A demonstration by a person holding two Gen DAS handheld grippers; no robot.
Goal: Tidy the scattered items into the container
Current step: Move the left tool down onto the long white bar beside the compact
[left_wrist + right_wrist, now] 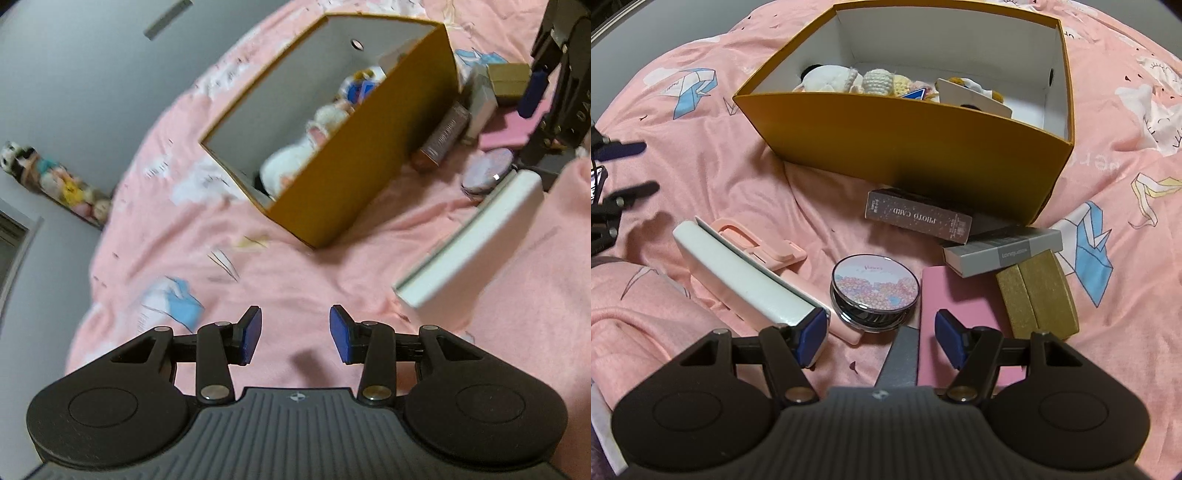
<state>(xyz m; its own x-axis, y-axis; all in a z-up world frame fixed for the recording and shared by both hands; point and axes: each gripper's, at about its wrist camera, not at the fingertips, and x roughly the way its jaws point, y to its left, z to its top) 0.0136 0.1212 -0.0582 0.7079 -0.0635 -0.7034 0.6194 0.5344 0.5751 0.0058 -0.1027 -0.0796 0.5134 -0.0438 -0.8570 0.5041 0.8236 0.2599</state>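
We see a pink bedspread [720, 155] under everything. On it stands the box [923, 147], open-topped, mustard outside and white inside, already holding crocheted toys [857, 79]. Just in front of the box lie the scattered items: a white case [738, 273] resting on a pink holder [768, 245], a pink notebook [938, 295], a gold box [1038, 299], a grey carton [1001, 251] touching the gold box, a "PHOTO CARD" box [919, 218] against the big box's wall, and a round compact [875, 288] between the case and the notebook. Our right hand-held gripper [881, 339] hangs over the compact, jaws wide apart, holding nothing. Our left hand-held gripper [295, 334] is also spread and empty, over bare bedspread, near the box.
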